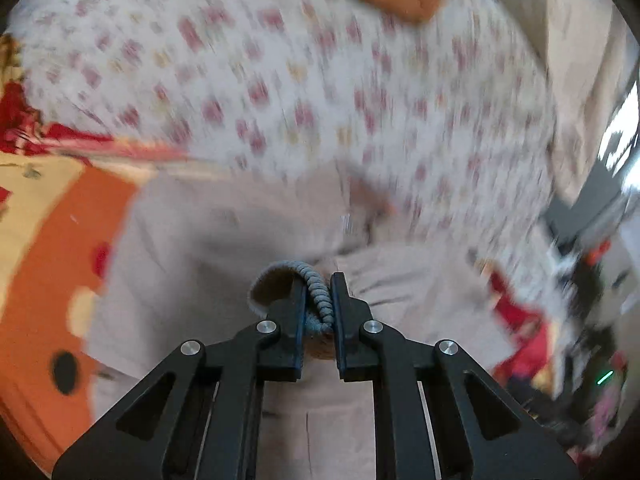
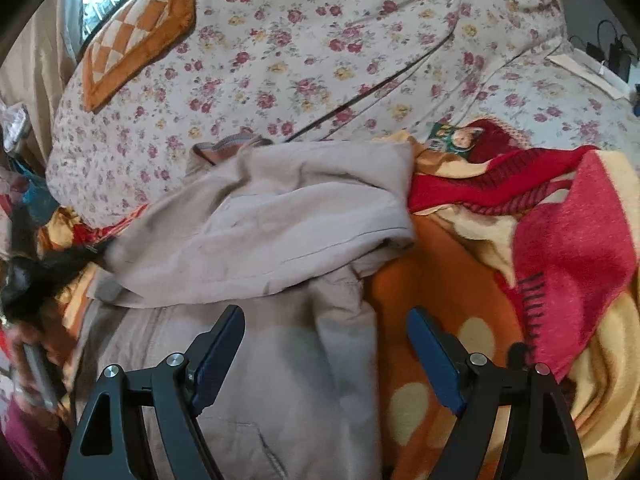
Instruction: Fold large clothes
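While the bed [image 2: 304,40] is strewn with blankets, the beige garment [image 2: 280,216] is seen lying on it partly folded, one flap doubled across its body. Further folds are judged left. Its ribbed cuff [image 1: 320,300] is clamped by the left tool [image 1: 318,312]; the right tool [image 2: 324,356] is held wide apart, gripping nothing.

Two tongs: left tongs [image 1: 320,304] with jaws pinched on one grey ribbed cuff [image 1: 316,300], right tongs [image 2: 326,354] with jaws spread apart. One beige jacket [image 2: 280,220], one floral quilt [image 2: 280,60], one orange checkered cushion [image 2: 140,36], one orange-yellow-red blanket [image 2: 560,240] with pale spots. One small picture card [image 2: 452,136] by the blanket's top edge; dark chargers or cables at the far right corner are too small to count.
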